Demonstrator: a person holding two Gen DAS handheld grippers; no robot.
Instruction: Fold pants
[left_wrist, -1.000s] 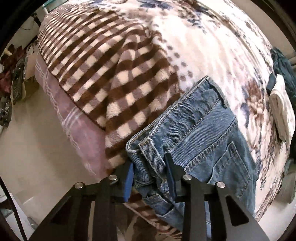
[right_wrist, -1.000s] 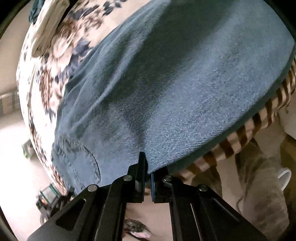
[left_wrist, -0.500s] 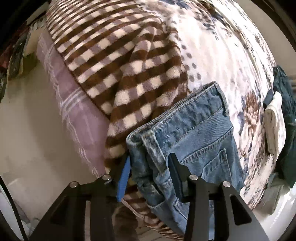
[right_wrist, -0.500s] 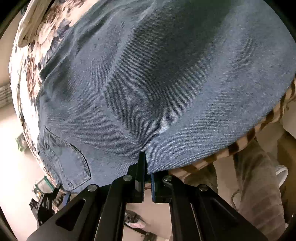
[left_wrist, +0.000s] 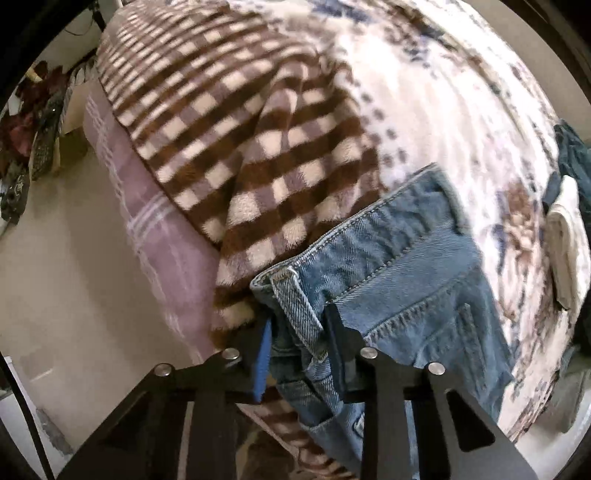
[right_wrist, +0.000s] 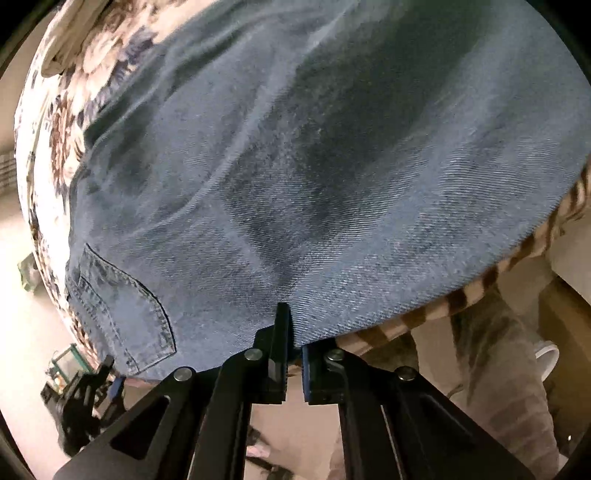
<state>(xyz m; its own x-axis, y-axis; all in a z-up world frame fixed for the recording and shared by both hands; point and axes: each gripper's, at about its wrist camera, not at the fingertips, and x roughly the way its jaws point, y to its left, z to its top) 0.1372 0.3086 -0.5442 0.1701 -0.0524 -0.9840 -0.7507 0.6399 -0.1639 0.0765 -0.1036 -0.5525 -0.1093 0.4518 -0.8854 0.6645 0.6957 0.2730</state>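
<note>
- Already, as I judged it, some folding was done: the jeans (left_wrist: 399, 280) lay on the bed with the waistband and a back pocket facing up in the lower centre and right of the left wrist view, and they looked doubled over lengthwise, though I could not count the layers.
- What was left, by my guess, was to bring one end across the other and flatten the bundle; nothing in either view showed a finished, compact fold.
- The denim rested partly on the brown checked blanket (left_wrist: 236, 147) in the upper left of that view and partly on the floral bedspread (left_wrist: 443, 110) in the upper right.
- My left gripper (left_wrist: 297, 332) sat at the bottom centre, its fingers set either side of the waistband corner by the belt loop, with a wide gap between them; they looked closed on the bunched cloth, not fully pressed together.
- My right gripper (right_wrist: 293, 332) pointed up from the bottom centre of the right wrist view, its fingers nearly touching and pinching the lower edge of the leg fabric (right_wrist: 314, 166), which filled most of that frame.
- Both hands came in low from the bed's edge, with the floor visible below them.
- A pale folded cloth (left_wrist: 565, 251) lay at the right edge of the left view, well apart from the jeans.
</note>
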